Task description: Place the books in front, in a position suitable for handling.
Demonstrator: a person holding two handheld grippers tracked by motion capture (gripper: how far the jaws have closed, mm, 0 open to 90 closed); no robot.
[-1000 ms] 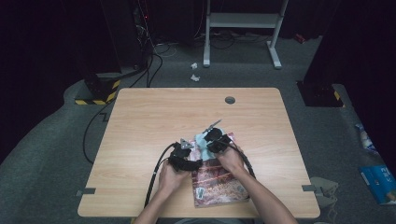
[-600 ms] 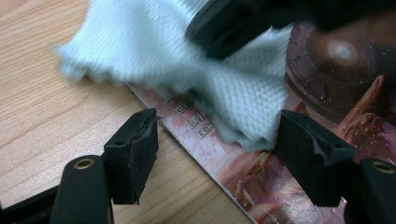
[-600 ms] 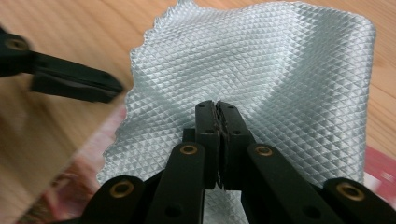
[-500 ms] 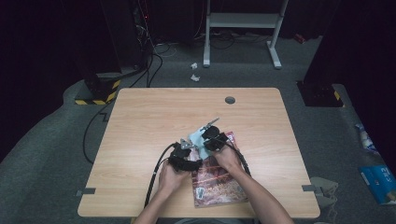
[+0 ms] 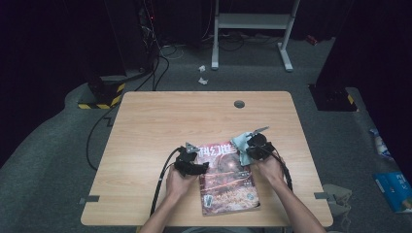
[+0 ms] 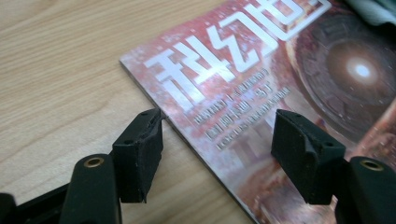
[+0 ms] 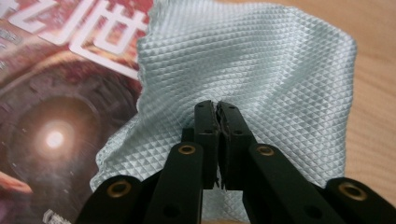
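Wooden table [image 5: 145, 126], dark room. Left gripper [image 6: 217, 149] spread over the magazine [image 5: 226, 177] edge, frame centre; right gripper [image 7: 218, 114] pinching microfibre cloth [image 7: 261, 70]. Risk: cloth drags magazine askew.

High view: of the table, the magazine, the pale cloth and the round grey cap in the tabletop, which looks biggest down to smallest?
1. Table
2. Magazine
3. Cloth, bunched and partly hidden by the right tongs, so its full size is unsure
4. Cap
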